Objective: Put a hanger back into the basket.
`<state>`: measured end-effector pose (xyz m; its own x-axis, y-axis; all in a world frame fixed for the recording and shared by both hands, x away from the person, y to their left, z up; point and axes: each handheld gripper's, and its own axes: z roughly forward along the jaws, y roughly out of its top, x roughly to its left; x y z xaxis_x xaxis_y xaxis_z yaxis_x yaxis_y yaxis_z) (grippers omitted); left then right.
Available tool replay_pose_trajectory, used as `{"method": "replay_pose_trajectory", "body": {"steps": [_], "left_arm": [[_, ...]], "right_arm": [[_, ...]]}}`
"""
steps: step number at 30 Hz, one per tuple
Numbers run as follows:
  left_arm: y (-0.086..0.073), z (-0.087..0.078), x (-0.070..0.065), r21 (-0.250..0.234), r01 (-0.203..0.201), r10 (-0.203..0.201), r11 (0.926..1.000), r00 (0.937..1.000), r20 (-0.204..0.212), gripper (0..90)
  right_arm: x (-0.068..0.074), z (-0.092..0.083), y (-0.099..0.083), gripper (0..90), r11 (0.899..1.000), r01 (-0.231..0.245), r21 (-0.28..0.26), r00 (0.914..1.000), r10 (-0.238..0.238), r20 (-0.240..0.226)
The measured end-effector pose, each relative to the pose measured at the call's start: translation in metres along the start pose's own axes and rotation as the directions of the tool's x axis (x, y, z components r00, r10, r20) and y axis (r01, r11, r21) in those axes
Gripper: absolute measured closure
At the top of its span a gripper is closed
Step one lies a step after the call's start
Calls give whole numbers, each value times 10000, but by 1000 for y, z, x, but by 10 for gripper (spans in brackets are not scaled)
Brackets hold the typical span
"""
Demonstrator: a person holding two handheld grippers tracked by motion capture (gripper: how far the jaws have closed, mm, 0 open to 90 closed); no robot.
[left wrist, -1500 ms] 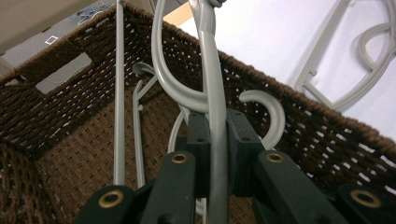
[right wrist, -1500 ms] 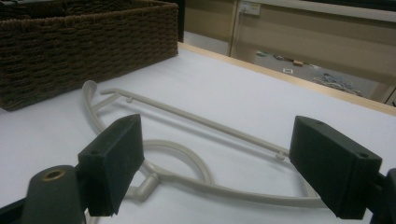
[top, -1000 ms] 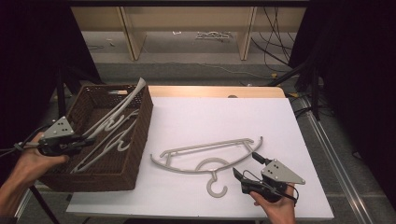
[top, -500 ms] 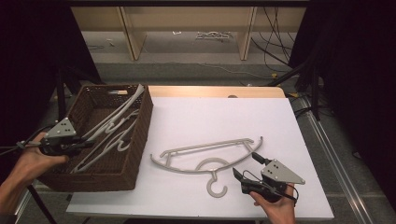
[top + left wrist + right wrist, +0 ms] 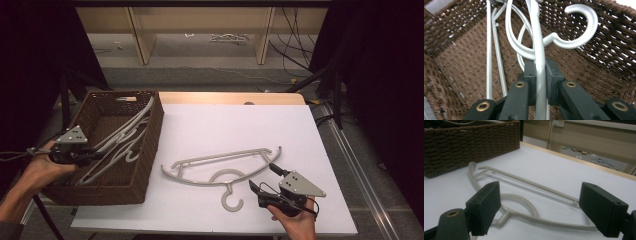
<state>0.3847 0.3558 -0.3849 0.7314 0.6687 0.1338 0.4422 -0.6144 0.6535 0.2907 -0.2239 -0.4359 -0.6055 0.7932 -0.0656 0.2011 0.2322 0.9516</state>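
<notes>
White counter (image 5: 210, 125): left tool (image 5: 92, 158) clamps a hanger (image 5: 537, 50), now lower inside basket (image 5: 150, 145); right tool (image 5: 262, 177) open beside another hanger (image 5: 225, 167).

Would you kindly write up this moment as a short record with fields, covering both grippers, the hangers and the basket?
Left gripper: jaws shut on the arm of a grey hanger, inside the wicker basket
Right gripper: jaws open, holding nothing, low over the table near the beige hanger
Beige hanger: lying flat on the white table, hook toward the person
Basket: at the table's left, holding several grey hangers
Basket contents: hangers lean against the far corner
</notes>
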Motion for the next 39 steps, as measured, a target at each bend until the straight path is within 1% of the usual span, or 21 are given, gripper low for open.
{"method": "replay_pose_trajectory", "body": {"steps": [6,7,8,11,12,13,15,16,19,20,21,23,25,26,27,31,32,33,36,37,39], "left_arm": [[1,9,-2,618,98,-103,9980,9999,90,810],[1,10,0,856,-110,90,9963,9997,232,810],[0,10,0,1050,18,-53,9945,9994,328,810],[-3,12,-2,1074,273,-304,9938,9992,273,808],[-2,10,0,1419,-16,-54,9899,9988,489,804],[-2,11,-1,1159,133,-171,9932,9993,324,802],[-1,10,1,1215,-142,104,9925,9995,313,805],[-1,11,-1,1253,244,-293,9918,9989,378,801],[0,12,-1,1351,218,-270,9906,9989,370,715],[0,11,-1,1388,441,-487,9893,9984,299,671],[0,11,-1,1209,748,-768,9898,9970,125,604],[1,8,0,1134,919,-929,9893,9957,37,583],[3,4,1,725,1195,-1189,9902,9928,-128,558],[5,2,0,283,1277,-1268,9914,9914,-320,532],[6,0,-1,114,1407,-1401,9900,9893,-413,514],[17,-10,-8,-567,795,-832,9952,9943,-661,469],[19,-11,-11,-791,835,-890,9934,9937,-679,447],[23,-9,-18,-1316,1369,-1470,9818,9867,-698,433],[32,-13,-28,-1763,1299,-1440,9757,9871,-702,392],[36,-15,-35,-1992,1516,-1686,9682,9831,-714,382],[43,-17,-44,-2382,1555,-1753,9587,9824,-641,362]], "right_arm": [[0,0,0,187,10000,-62,26,10000,62,-42],[1,-1,0,187,9997,-159,183,9998,161,-123],[1,-1,0,187,9998,-147,164,9998,149,-95],[1,-1,0,187,9997,-191,135,9997,193,-149],[1,0,0,187,9998,-210,0,9996,210,-165],[1,-1,0,187,9998,-157,127,9999,158,-57],[1,-1,0,187,9997,-161,178,9998,163,-125],[1,-1,0,187,9999,-87,133,9999,89,-91],[0,0,0,187,10000,2,10,10000,-2,-24],[0,-1,0,187,9999,-46,96,10000,47,-70],[1,-1,0,187,9997,-154,196,9998,156,-92],[1,-1,0,187,9997,-158,200,9998,160,-98],[1,-2,1,187,9996,-158,224,9998,160,-92],[0,-3,1,187,9995,-133,286,9999,135,-84],[1,-1,0,187,9998,-169,115,9998,170,-67],[1,-1,0,187,9998,-168,109,9998,168,-50],[0,-2,1,187,9996,-151,231,9999,153,-73],[0,-3,1,187,9996,-146,259,9999,148,-72],[0,-3,1,187,9996,-162,211,9998,163,-63],[0,-3,1,187,9996,-158,214,9999,159,-59],[0,-4,1,187,9996,-173,218,9998,175,-59]]}}
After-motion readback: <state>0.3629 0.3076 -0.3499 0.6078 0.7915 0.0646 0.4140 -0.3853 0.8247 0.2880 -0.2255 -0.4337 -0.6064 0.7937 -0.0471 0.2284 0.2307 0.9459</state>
